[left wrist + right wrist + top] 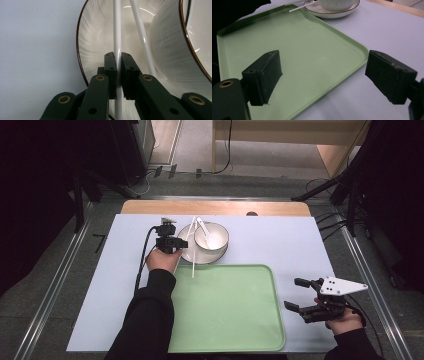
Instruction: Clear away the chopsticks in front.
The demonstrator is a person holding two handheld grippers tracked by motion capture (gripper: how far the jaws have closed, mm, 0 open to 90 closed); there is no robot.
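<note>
A white plate (210,261) with a dark rim sits at the back of the table and carries a white ribbed bowl (221,231). A white spoon (210,239) lies in the bowl. Two white chopsticks rest across the plate's left side. My left gripper (183,243) is shut on one chopstick (116,30), its pads pressing both sides of it above the plate (95,37). The second chopstick (141,32) lies free against the bowl (170,50). My right gripper (292,293) is open and holds nothing. It hovers beside the right edge of the green tray (225,320), and between its pads I see the tray (294,50).
The tray lies on a pale lilac mat (280,240), just in front of the plate. One chopstick tip (193,270) reaches over the tray's back rim. A wooden table edge (220,207) runs behind the mat. Dark stands flank both sides.
</note>
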